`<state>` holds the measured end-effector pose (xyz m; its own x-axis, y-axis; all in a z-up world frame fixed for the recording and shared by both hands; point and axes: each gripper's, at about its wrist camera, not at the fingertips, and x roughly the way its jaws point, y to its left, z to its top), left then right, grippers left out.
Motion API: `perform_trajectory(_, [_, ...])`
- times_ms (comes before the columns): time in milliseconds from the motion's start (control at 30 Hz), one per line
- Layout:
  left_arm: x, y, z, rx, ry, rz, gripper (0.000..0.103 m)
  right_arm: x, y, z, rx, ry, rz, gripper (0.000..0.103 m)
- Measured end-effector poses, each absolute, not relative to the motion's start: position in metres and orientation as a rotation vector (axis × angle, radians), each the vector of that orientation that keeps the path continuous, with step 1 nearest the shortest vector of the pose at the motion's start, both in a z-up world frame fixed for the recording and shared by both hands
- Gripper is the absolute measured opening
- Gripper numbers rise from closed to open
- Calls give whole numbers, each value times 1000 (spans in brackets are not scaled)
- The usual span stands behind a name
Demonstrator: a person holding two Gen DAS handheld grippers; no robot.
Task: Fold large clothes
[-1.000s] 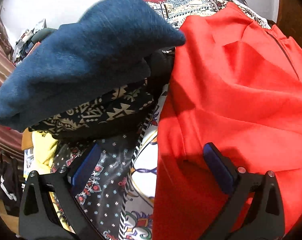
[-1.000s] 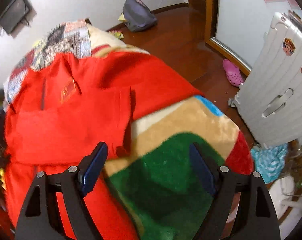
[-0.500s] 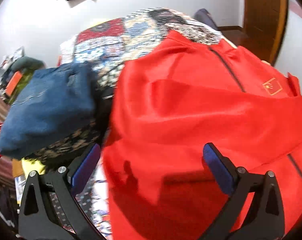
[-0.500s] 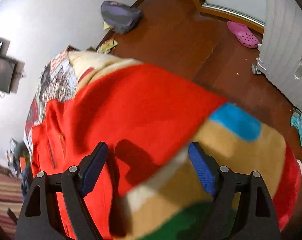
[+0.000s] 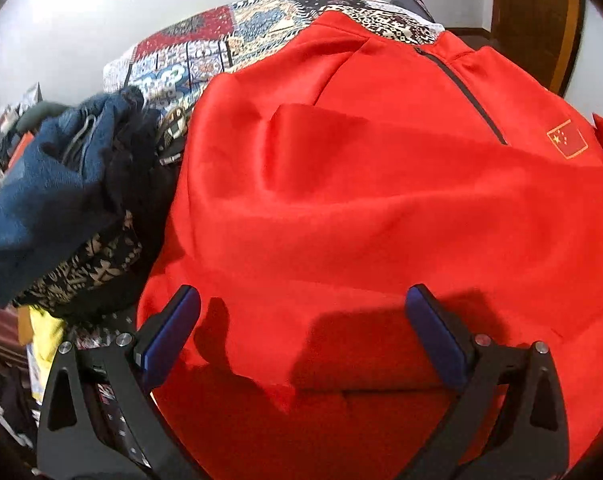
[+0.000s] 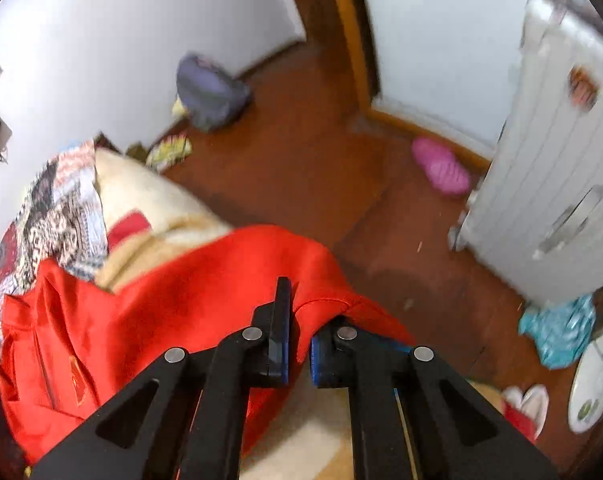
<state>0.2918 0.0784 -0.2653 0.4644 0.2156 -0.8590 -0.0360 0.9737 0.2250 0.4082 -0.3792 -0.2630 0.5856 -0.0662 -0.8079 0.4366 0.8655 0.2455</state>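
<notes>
Red jacket [image 5: 381, 208] spread on the bed [image 5: 229, 40].
We see the right gripper [image 6: 299, 340] newly clenched, grasping the jacket's edge; the left gripper [image 5: 301, 328] hovers released above it.

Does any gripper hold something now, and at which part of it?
The right gripper has just closed on the red jacket, pinching a fold at its edge nearest the floor side. The left gripper is open above the jacket, holding nothing.

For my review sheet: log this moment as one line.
phase: grasp | right gripper: just closed, pinching edge of red zip-up jacket | left gripper: open above jacket | jacket: spread on bed
</notes>
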Motion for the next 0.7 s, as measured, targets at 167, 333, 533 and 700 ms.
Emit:
perform_trajectory(167, [288,81,-262,166,1081,160,103,373,-348,-197,285,679,-270,6])
perform_trajectory(333, [276,78,-250,216,1052,173,103,359,-292,-138,141,569,-66,6])
perform_trajectory(533, [250,89,-219,179,983,149,103,357,-204,-112,59,604,181,6])
perform_trajectory(700, [233,111,-198,117,952,149,103,362,-131,-153,39,823,405,7])
